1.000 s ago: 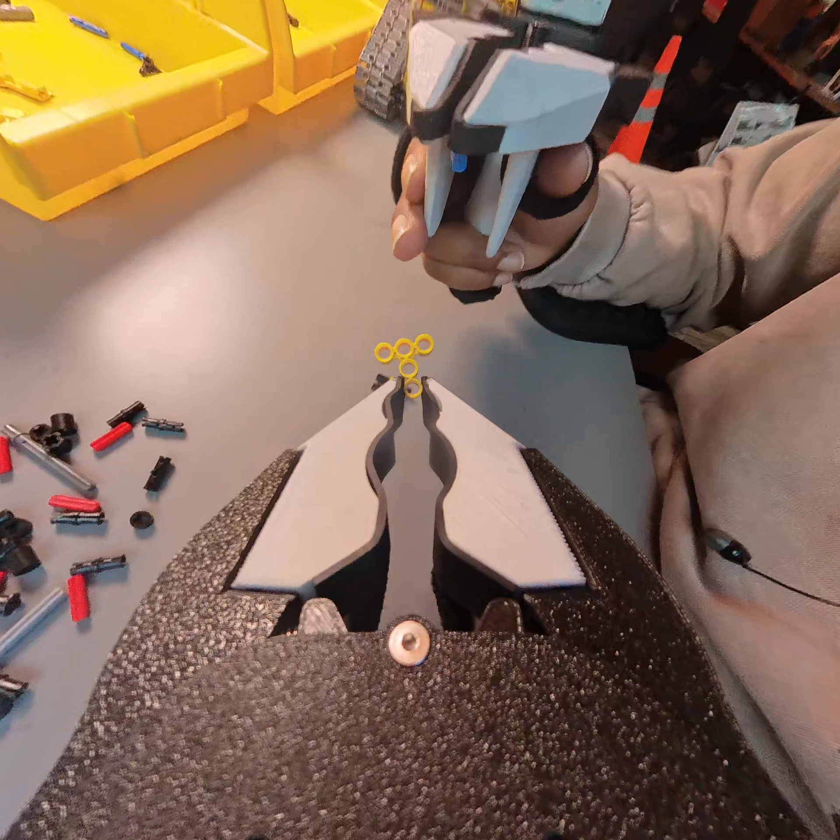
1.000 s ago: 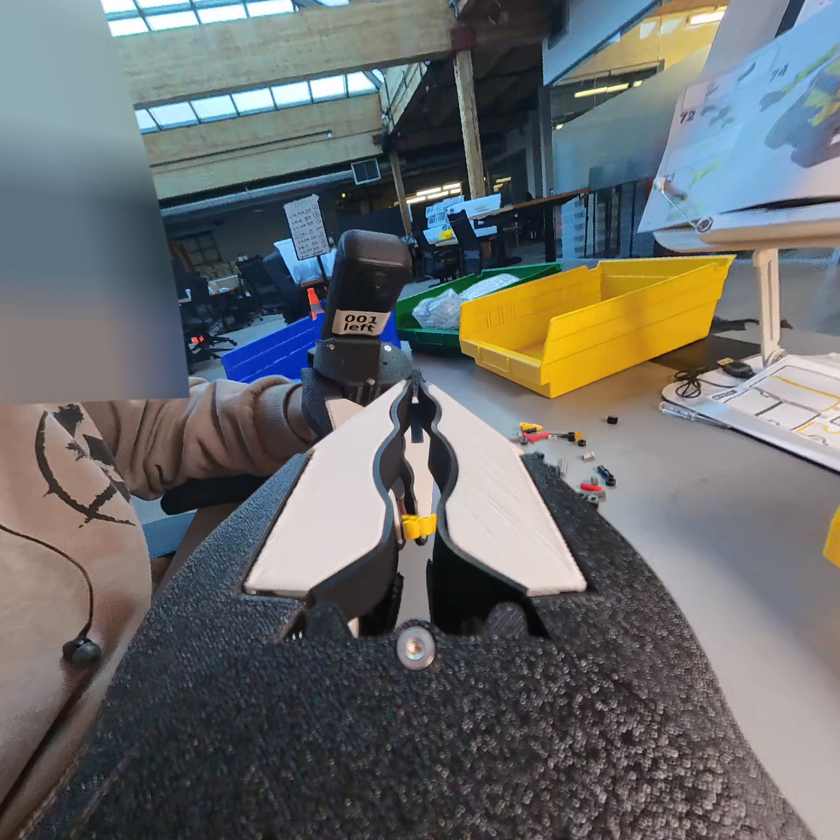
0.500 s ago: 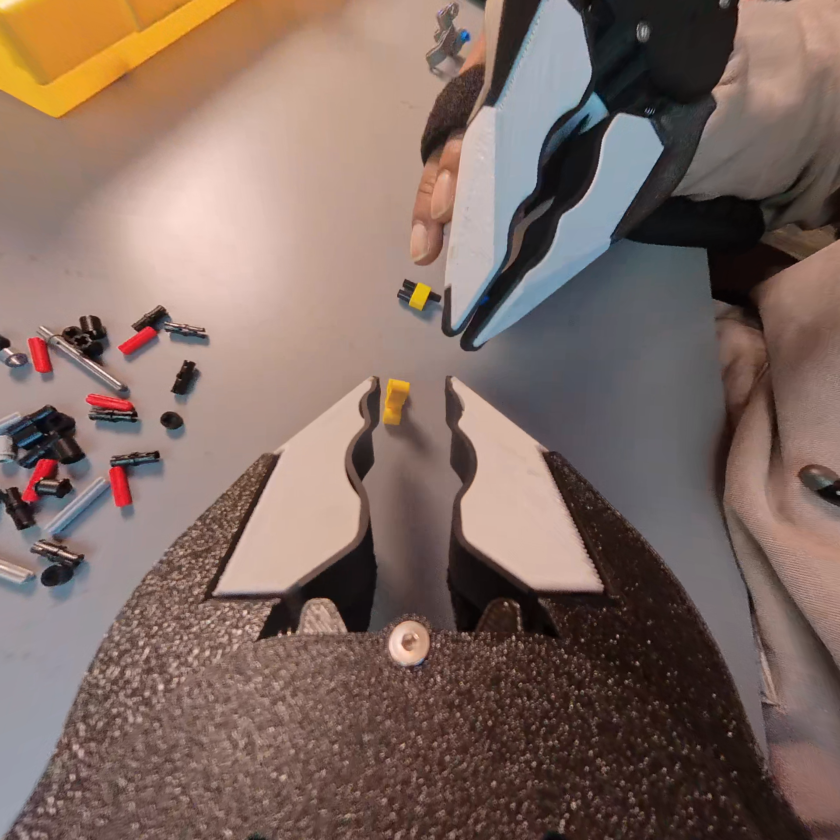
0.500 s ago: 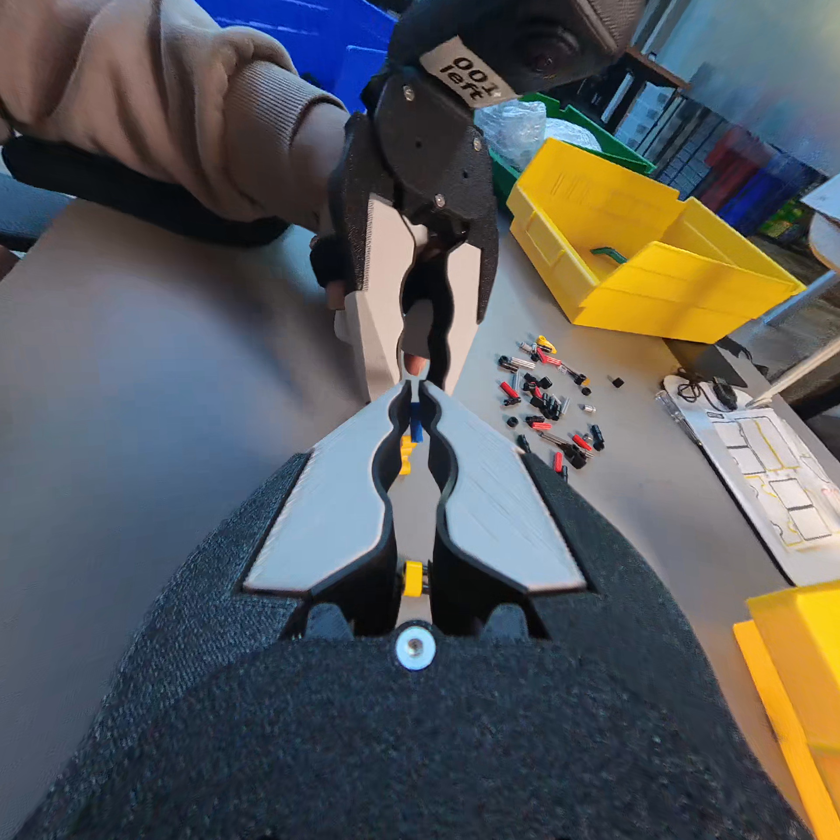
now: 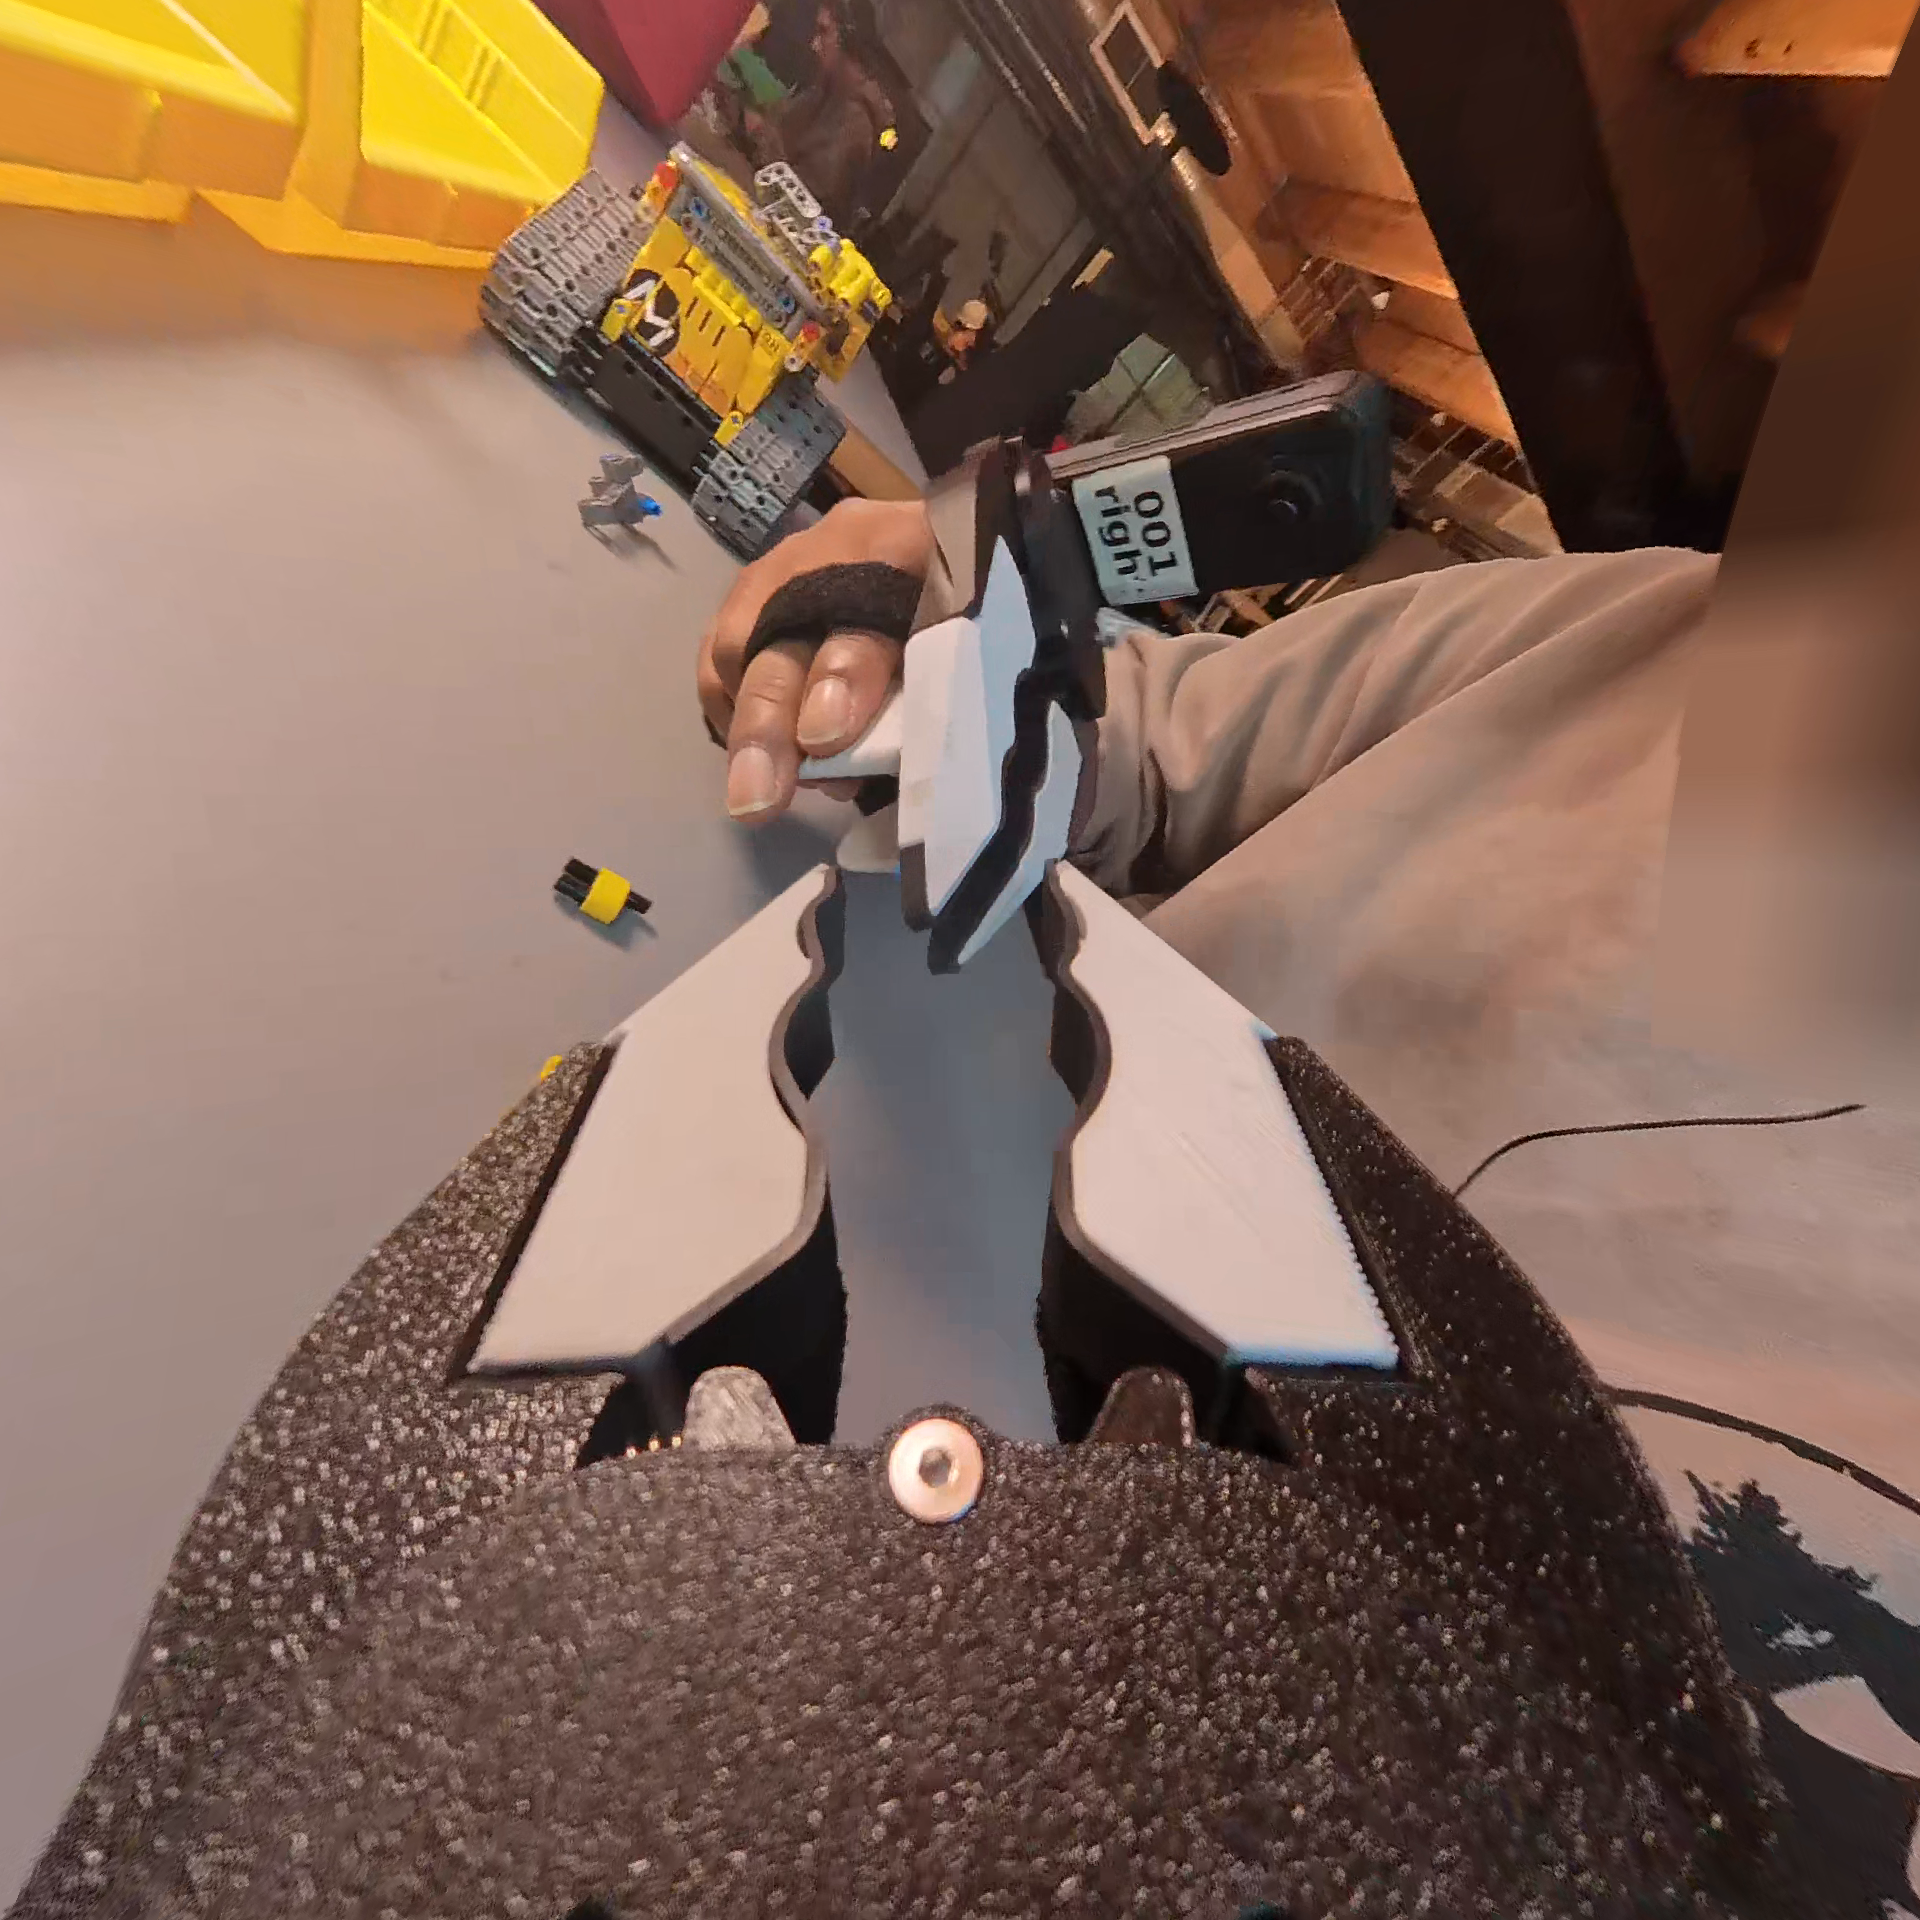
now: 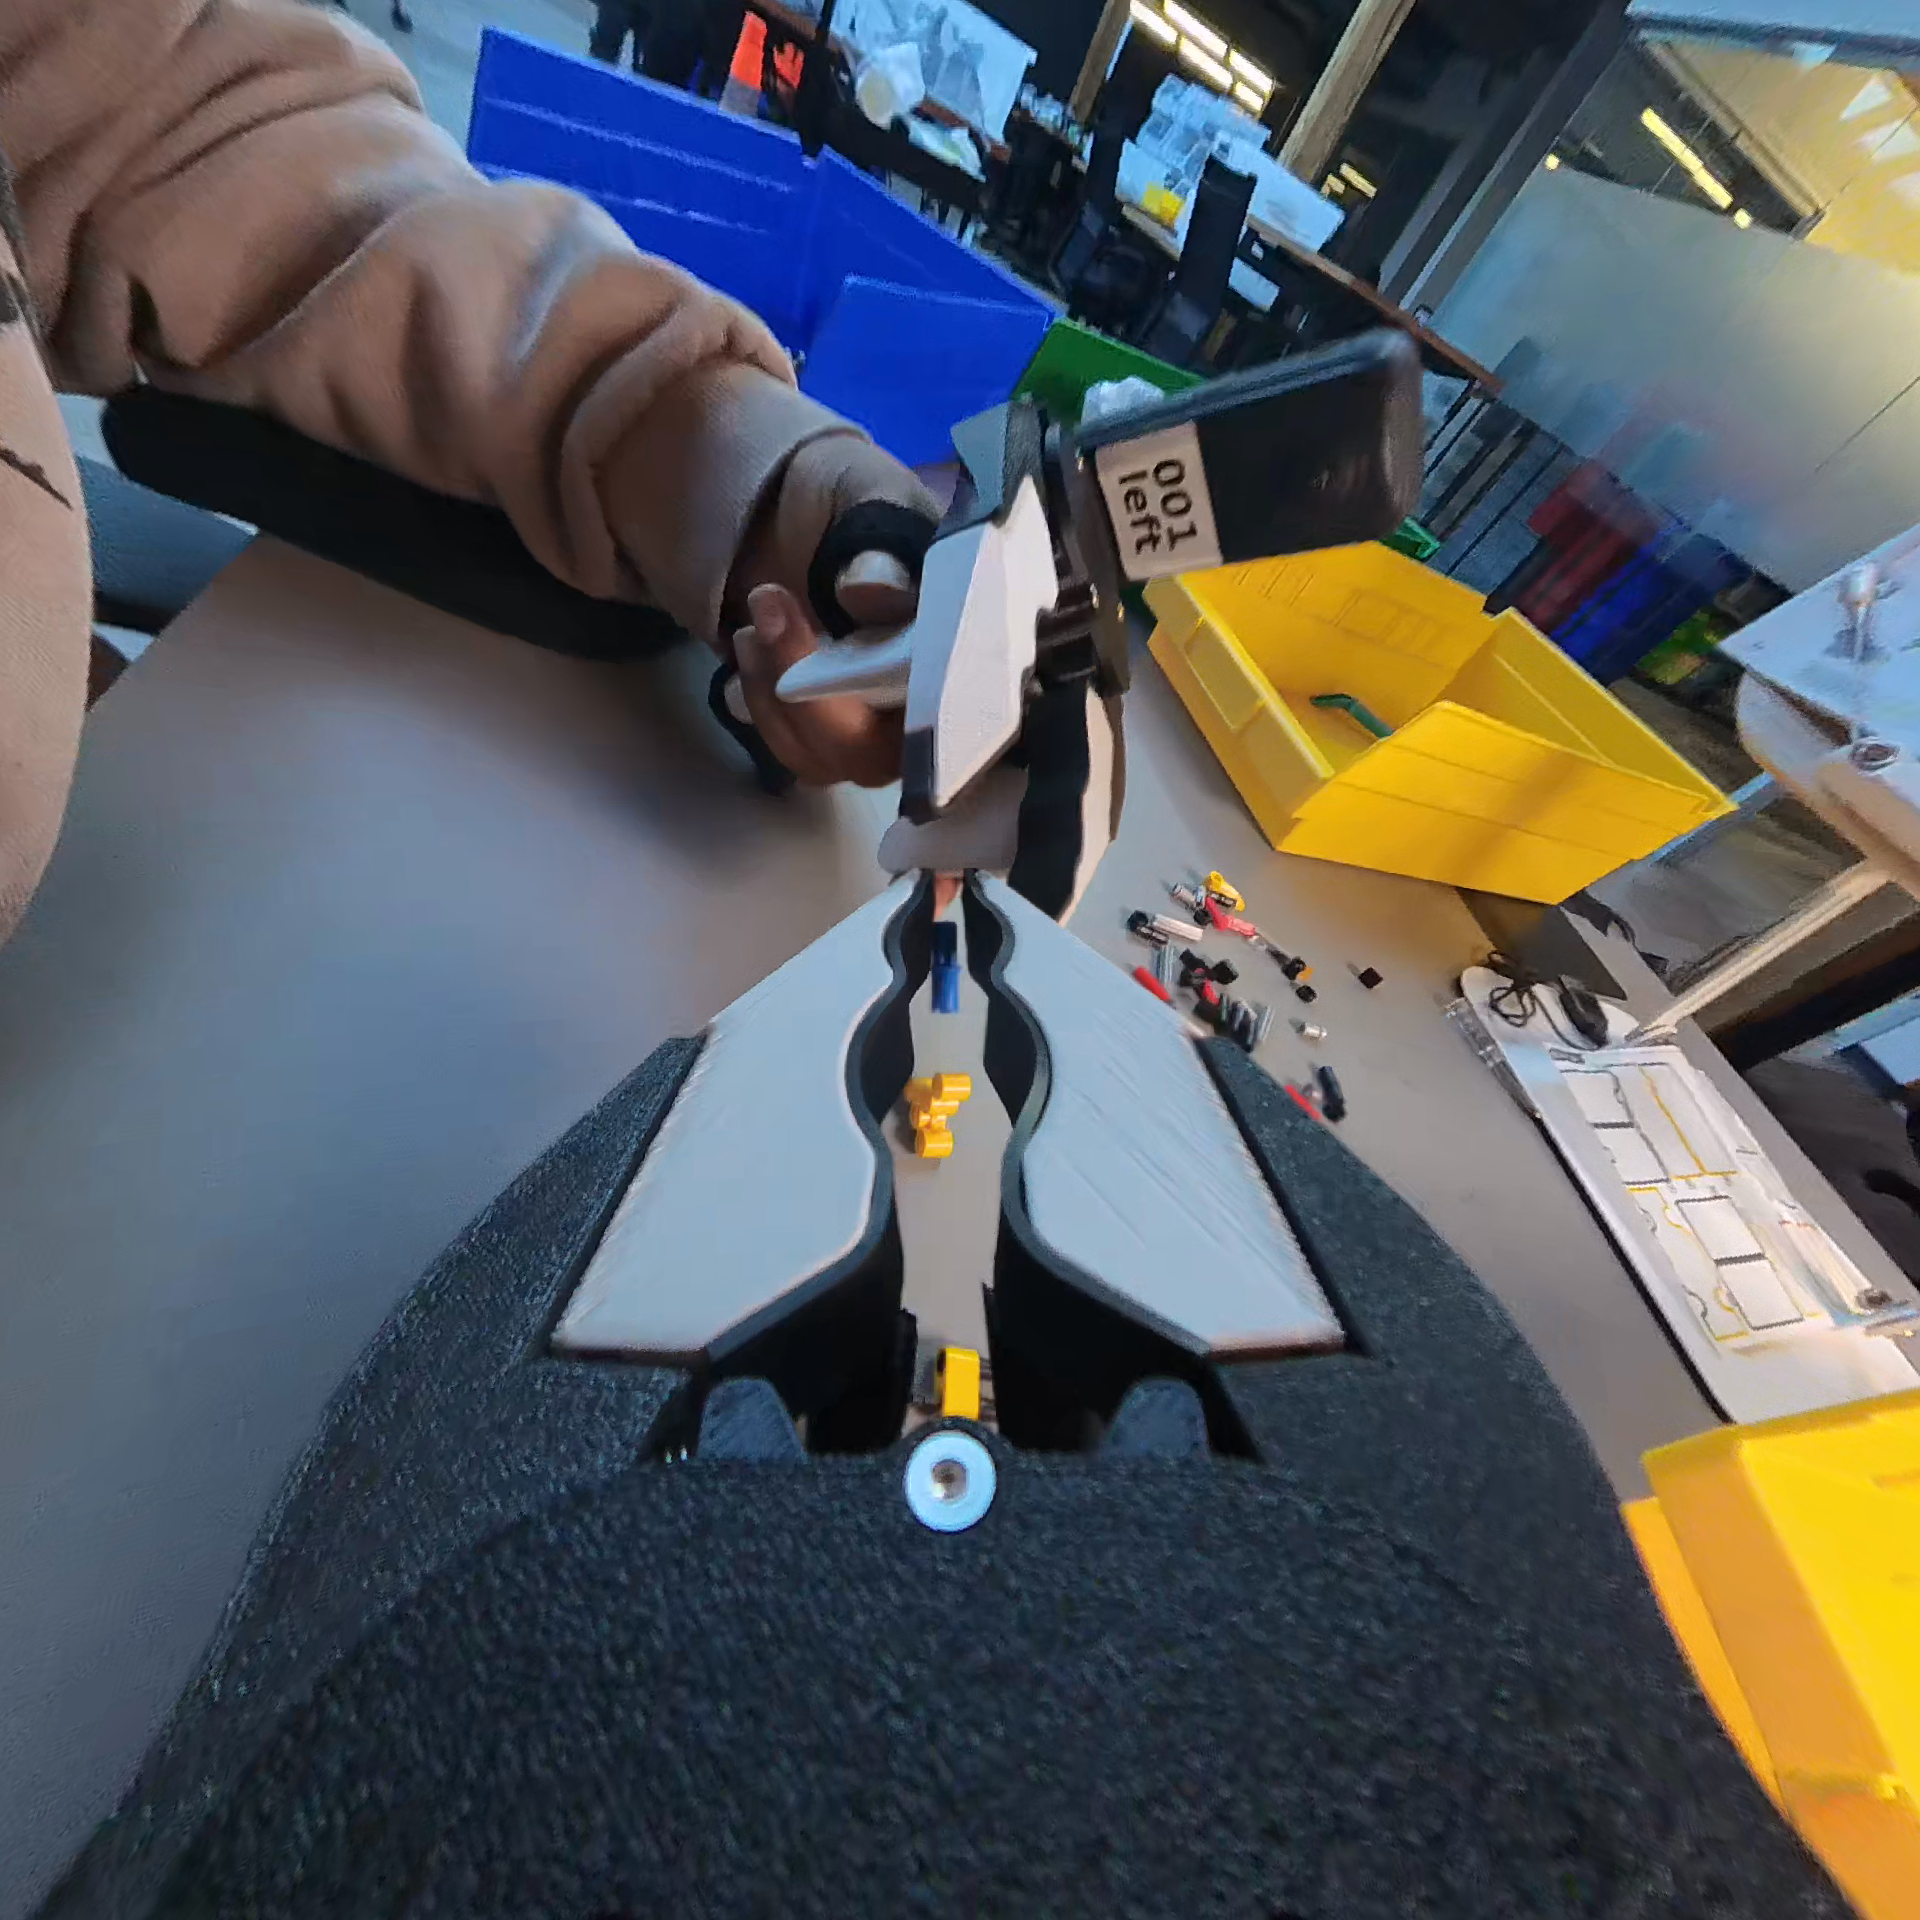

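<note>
A small blue pin [image 6: 943, 968] sits just above the middle of the right wrist view, pinched between the nearly closed fingers of the right gripper [image 6: 945, 885]. Its long axis runs along those fingers, up the frame toward the left gripper [image 6: 987, 831]. The left gripper hangs tip-down right above it, the two tools almost meeting nose to nose. In the left wrist view the left gripper [image 5: 940, 883] is spread wide and holds nothing, and the right gripper [image 5: 966, 925] pokes its tips into that gap from the upper right; the pin itself cannot be seen there. On the grey table [image 5: 260, 727] below, through the right gripper's slot, lies a yellow ringed piece [image 6: 935, 1112]. A yellow-and-black connector [image 5: 603, 894] lies left of centre in the left wrist view, apart from both tools. Farther out are loose red and black parts [image 6: 1226, 966] right of centre, yellow bins [image 6: 1434, 748], a printed sheet [image 6: 1704, 1195] and a yellow tracked model [image 5: 686, 343] near the top. Each gripper's camera carries a white printed sticker.
</note>
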`<state>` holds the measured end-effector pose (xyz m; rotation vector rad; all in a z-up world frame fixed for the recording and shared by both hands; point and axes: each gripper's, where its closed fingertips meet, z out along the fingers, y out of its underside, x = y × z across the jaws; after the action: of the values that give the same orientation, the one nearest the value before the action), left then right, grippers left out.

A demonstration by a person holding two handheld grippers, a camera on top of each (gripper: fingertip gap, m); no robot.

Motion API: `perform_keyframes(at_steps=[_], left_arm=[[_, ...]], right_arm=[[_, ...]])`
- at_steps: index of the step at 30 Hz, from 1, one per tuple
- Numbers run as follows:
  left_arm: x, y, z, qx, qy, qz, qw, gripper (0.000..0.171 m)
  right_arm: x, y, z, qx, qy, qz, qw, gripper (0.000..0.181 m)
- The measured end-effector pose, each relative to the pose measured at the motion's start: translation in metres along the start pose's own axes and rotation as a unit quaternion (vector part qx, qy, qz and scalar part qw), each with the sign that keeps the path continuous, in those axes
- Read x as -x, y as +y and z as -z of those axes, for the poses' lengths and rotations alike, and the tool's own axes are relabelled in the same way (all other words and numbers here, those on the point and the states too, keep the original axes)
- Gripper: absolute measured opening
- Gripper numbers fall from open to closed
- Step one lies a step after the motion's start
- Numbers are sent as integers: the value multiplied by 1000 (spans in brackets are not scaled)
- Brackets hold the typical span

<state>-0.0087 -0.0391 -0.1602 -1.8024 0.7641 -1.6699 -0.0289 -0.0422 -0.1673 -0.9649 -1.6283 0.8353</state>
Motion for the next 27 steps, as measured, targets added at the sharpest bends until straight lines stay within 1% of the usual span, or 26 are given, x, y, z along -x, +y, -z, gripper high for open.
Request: perform_keyframes(at_steps=[4,8,11,13,15,18,19,21,24,27], left_arm=[[22,-4,13,-2,-77,-14,997,38],[41,-10,27,-14,-140,-21,990,39],[48,-17,35,-28,-172,-40,984,39],[51,-20,39,-31,-196,-67,978,41],[60,-18,44,-8,-245,-115,963,46],[69,-15,47,34,-311,-195,929,60],[69,-14,46,44,-320,-210,923,65],[69,-8,42,67,-322,-219,919,76],[69,1,37,89,-317,-226,917,75],[68,13,32,116,-304,-226,918,69]], right_arm=[[3,21,-4,50,-14,-12,999,16],[0,35,-1,88,-25,-36,995,18],[-8,34,10,93,-38,-82,992,19],[-5,40,19,117,-75,-114,984,21],[-1,53,27,153,-92,-131,975,27],[13,69,29,202,-120,-123,964,27],[17,74,28,218,-127,-117,961,27],[18,83,26,251,-133,-108,953,27],[13,88,27,270,-134,-124,945,27],[9,94,32,287,-127,-129,941,26]])
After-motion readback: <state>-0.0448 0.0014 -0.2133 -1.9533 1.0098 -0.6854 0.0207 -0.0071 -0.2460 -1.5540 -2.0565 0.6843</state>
